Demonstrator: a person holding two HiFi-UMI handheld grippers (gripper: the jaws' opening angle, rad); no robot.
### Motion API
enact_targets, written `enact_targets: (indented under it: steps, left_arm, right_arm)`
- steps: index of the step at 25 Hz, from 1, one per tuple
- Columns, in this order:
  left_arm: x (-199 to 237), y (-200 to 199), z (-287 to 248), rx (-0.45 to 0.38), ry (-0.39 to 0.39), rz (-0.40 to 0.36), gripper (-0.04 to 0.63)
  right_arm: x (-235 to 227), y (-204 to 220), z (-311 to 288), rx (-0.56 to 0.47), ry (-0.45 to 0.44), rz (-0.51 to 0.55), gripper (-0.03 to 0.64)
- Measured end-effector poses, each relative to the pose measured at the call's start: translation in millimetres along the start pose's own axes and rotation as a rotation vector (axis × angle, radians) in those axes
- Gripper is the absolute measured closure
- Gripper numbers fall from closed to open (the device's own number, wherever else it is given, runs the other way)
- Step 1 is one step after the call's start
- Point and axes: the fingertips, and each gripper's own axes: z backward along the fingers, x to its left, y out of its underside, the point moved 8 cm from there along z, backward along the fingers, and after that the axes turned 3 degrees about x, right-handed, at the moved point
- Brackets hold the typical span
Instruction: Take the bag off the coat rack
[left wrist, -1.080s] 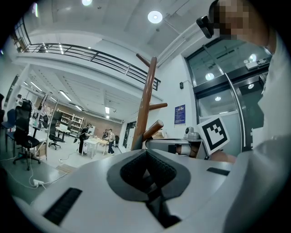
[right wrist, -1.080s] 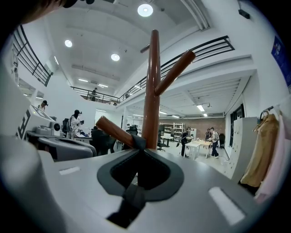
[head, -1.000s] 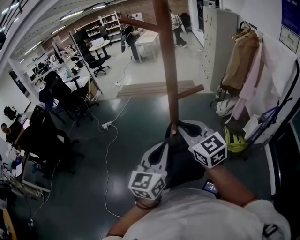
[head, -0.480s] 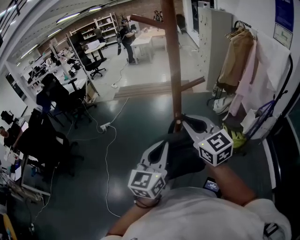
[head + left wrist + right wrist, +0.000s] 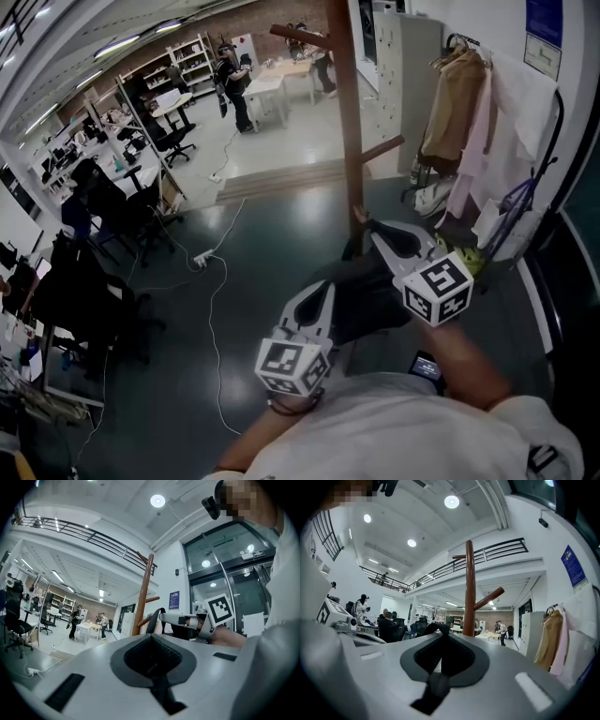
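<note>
Nothing here that I can actually read. I see a blue poster (image 5: pixel 544 19) high on the right-hand wall, but its print is too small to make out, and it's no clearer in either gripper view. The near marker cube (image 5: pixel 292 364) and the far marker cube (image 5: pixel 438 289) show only black-and-white square patterns, not lettering.

Black bag (image 5: pixel 362 298) hangs beside wooden coat rack (image 5: pixel 344 112).
</note>
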Motion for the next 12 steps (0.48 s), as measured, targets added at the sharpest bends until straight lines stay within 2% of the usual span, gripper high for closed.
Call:
enact_targets:
  steps: [12]
  left_arm:
    - [1, 12, 43, 0.035, 0.071, 0.003, 0.589]
  right_arm:
    - [44, 16, 29, -0.016, 0.092, -0.044, 0.586]
